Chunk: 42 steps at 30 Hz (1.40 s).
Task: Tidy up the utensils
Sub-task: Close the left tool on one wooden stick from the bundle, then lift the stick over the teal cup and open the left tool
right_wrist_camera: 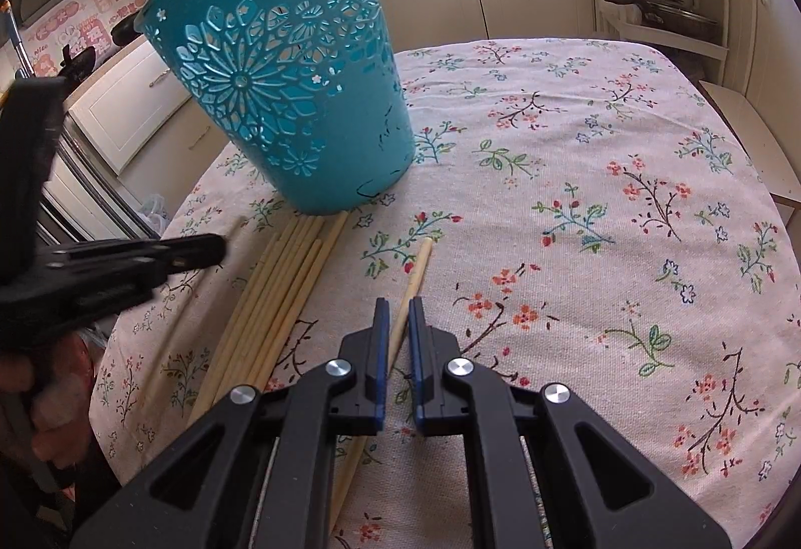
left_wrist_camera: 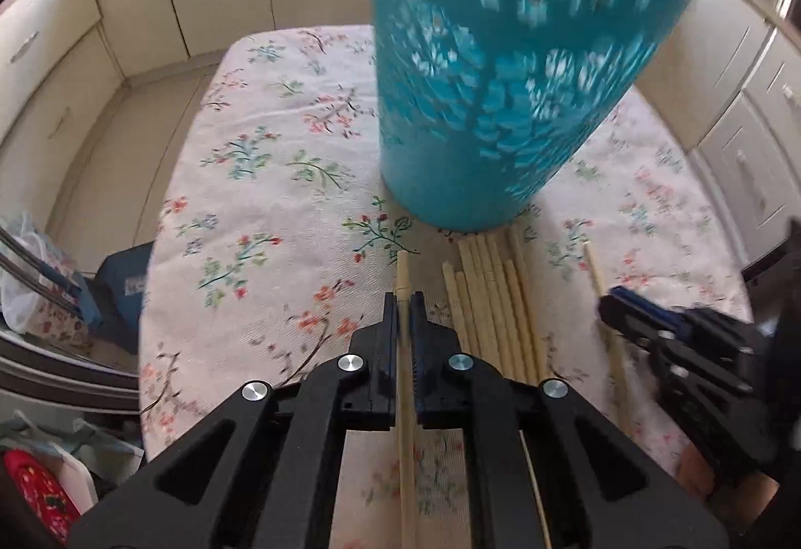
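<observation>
- Left tool (left_wrist_camera: 403, 305) clamps one chopstick (left_wrist_camera: 403, 279) on the worktop (left_wrist_camera: 260, 208).
- Right tool (right_wrist_camera: 395, 316) grips another chopstick (right_wrist_camera: 415, 271), beside the teal basket (right_wrist_camera: 280, 88).

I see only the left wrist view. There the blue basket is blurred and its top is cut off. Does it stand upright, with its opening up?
Observer: Yes. In the right wrist view the basket stands on its base on the tablecloth, and its open top faces up.
Operator: I see the right gripper only from the side. Does it hold something?
Observer: Yes. The right gripper is shut on one chopstick, which lies apart from the loose bundle in front of the basket.
</observation>
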{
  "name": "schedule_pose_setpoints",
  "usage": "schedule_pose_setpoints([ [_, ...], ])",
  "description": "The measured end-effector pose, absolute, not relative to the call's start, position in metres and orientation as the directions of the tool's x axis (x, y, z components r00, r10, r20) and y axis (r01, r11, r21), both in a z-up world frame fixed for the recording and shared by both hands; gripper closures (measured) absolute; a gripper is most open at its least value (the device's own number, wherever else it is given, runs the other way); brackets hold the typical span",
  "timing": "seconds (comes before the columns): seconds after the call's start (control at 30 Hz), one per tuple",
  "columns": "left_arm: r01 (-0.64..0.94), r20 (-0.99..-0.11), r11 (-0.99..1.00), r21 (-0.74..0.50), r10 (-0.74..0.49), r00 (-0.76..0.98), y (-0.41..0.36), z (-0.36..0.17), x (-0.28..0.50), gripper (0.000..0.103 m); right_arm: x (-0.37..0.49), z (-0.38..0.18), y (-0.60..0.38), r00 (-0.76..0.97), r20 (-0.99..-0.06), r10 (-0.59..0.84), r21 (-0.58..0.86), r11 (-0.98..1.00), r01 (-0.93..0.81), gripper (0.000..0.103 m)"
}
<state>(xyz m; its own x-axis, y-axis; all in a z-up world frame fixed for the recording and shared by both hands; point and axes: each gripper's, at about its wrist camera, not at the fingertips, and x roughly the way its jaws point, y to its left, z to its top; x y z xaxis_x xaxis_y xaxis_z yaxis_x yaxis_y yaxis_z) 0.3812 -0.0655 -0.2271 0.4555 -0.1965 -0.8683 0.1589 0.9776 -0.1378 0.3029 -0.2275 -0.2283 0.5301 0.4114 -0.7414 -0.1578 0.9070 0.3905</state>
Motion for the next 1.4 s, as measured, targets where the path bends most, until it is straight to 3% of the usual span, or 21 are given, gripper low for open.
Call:
schedule_pose_setpoints([
  [0.13, 0.156, -0.796, 0.954, -0.256, -0.300, 0.526, -0.035, -0.165, 0.362, 0.098, 0.305, -0.228, -0.228, 0.531, -0.743, 0.408, 0.386, 0.909, -0.159, 0.095],
  [0.33, 0.207, -0.582, 0.913, -0.353, -0.387, 0.715, -0.023, -0.046, 0.356, 0.098, 0.302, -0.227, -0.227, 0.533, -0.742, 0.408, 0.383, 0.909, -0.162, 0.094],
  [0.5, 0.210, -0.396, 0.918, -0.336, -0.341, 0.853, -0.049, 0.004, 0.390, 0.098, 0.301, -0.227, -0.226, 0.533, -0.739, 0.412, 0.389, 0.907, -0.162, 0.093],
  [0.63, 0.140, -0.294, 0.957, -0.256, -0.215, 0.931, -0.075, 0.008, 0.423, 0.098, 0.301, -0.227, -0.227, 0.533, -0.735, 0.419, 0.397, 0.903, -0.163, 0.093],
  [0.87, 0.050, -0.288, 0.974, -0.220, -0.114, 0.951, -0.101, -0.035, 0.466, 0.098, 0.302, -0.228, -0.228, 0.531, -0.731, 0.429, 0.404, 0.899, -0.171, 0.091],
  [1.23, 0.028, -0.411, 0.994, -0.108, -0.070, 0.909, -0.098, -0.092, 0.456, 0.095, 0.301, -0.227, -0.227, 0.531, -0.727, 0.435, 0.406, 0.896, -0.177, 0.089],
  [1.33, 0.013, -0.431, 0.995, -0.101, -0.055, 0.901, -0.083, -0.096, 0.436, 0.076, 0.300, -0.226, -0.226, 0.531, -0.723, 0.442, 0.409, 0.893, -0.187, 0.086],
  [1.4, -0.012, -0.418, 0.995, -0.100, -0.031, 0.908, -0.067, -0.094, 0.415, 0.051, 0.299, -0.225, -0.226, 0.530, -0.721, 0.446, 0.409, 0.892, -0.194, 0.081],
])
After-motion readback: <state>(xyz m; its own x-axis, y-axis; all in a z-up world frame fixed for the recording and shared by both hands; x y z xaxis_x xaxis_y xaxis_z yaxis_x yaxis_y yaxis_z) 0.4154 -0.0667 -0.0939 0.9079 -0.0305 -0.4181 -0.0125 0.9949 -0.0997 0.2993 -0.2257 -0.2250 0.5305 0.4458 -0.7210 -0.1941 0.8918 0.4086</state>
